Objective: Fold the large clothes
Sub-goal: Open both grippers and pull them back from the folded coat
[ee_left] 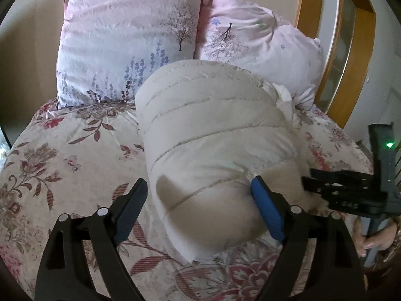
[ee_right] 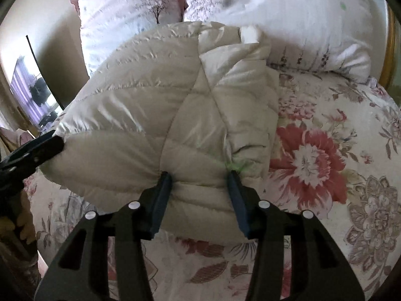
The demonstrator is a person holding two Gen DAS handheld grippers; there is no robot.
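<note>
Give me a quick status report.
Left tool open around puffer jacket, right tool pinching its near edge. Jacket bundled on bed. Pillows behind.

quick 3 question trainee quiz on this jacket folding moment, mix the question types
1. True or false: the cream quilted puffer jacket lies on the floral bedspread.
2. Multiple choice: what stands behind the jacket? A) two pink floral pillows B) a laundry basket C) a wooden chair
3. Fill in: the right gripper has its jaws set around a fold of the ____.

Key
1. True.
2. A: one pink floral pillow beside a second one.
3. Jacket. The left gripper straddles the near end of the bundle, jaws wide open.
</note>
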